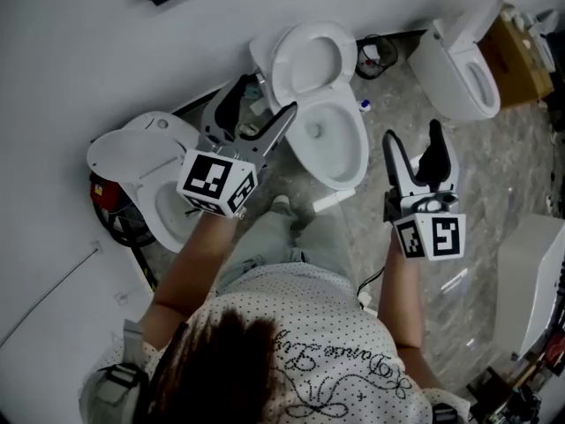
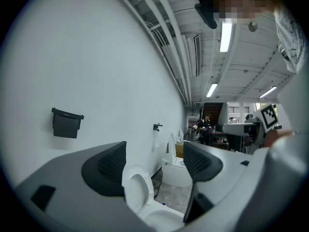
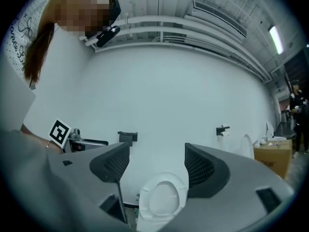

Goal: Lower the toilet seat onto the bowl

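The toilet seat (image 1: 307,60) stands raised at twelve o'clock, leaning on the wall (image 1: 71,51) above its bowl (image 1: 335,144). My left gripper (image 1: 262,106), jaws spread and empty, sits at its eight o'clock, placed to reach the rim; my right gripper (image 1: 412,135), likewise spread, waits at four.

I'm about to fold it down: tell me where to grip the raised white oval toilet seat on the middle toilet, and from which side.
Grip the white oval seat ring at its top free edge, opposite the hinge, coming from the front. It stands upright near the wall, so that rim faces the open left gripper and right gripper.
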The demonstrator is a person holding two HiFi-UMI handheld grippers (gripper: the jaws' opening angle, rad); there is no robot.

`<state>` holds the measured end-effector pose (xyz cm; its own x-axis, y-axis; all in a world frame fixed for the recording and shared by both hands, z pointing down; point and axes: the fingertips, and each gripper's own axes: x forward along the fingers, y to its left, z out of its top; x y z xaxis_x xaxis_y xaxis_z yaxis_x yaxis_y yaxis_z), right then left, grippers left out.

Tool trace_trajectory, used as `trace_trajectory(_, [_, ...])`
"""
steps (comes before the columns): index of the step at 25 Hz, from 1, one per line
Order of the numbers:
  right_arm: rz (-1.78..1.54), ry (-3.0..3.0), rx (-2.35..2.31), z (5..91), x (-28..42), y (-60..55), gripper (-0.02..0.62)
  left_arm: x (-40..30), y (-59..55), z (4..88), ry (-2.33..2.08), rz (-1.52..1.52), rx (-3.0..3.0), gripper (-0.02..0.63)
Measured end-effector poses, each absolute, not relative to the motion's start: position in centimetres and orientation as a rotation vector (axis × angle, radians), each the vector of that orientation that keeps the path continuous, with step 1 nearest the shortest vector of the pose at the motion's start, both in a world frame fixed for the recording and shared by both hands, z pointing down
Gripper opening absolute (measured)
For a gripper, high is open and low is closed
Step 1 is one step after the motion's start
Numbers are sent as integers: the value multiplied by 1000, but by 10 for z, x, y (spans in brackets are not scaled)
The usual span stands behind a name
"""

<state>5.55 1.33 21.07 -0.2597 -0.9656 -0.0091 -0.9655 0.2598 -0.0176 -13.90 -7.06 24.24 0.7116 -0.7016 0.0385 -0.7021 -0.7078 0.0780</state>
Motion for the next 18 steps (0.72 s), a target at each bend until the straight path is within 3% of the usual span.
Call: trace_trajectory(18, [36,2645,-1634,201,97,-108,354,-104,-157,233,-1435,-44,2709,353])
